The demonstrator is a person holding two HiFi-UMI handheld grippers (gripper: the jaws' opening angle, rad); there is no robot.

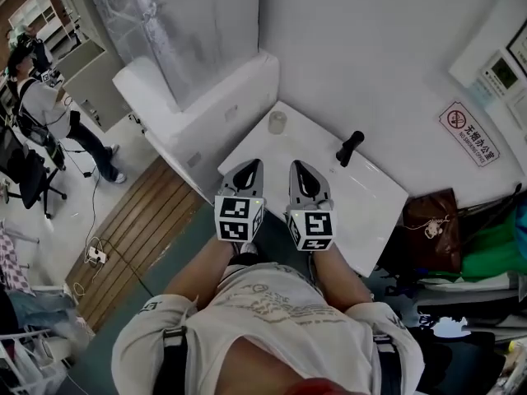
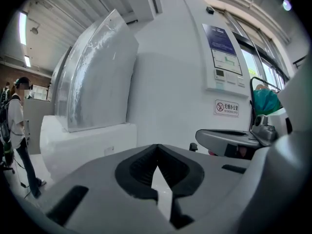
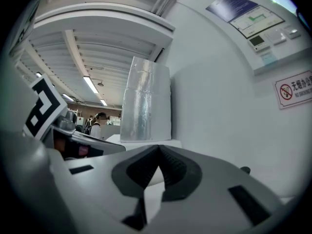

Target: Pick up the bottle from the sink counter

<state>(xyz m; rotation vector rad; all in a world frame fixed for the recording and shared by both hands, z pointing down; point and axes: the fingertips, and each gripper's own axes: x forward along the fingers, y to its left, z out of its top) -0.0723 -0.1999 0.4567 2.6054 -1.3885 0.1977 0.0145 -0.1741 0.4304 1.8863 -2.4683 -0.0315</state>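
A small clear bottle (image 1: 277, 122) stands upright at the far left corner of the white sink counter (image 1: 370, 204). A black tap (image 1: 349, 148) rises from the counter's far side, to the right of the bottle. My left gripper (image 1: 249, 165) and right gripper (image 1: 301, 168) hang side by side over the counter's near edge, short of the bottle. Both are shut with nothing between the jaws. In the left gripper view the left gripper (image 2: 156, 146) has its jaws closed to a point, and the bottle is hidden. The right gripper (image 3: 158, 148) looks the same in the right gripper view.
A white ledge (image 1: 206, 97) with a silver-wrapped duct (image 1: 173, 23) adjoins the counter on the left. A no-smoking sign (image 1: 469, 132) and a control panel (image 1: 502, 74) hang on the wall. A brown bag (image 1: 432, 220) sits right of the counter. A person (image 1: 37, 97) stands far left.
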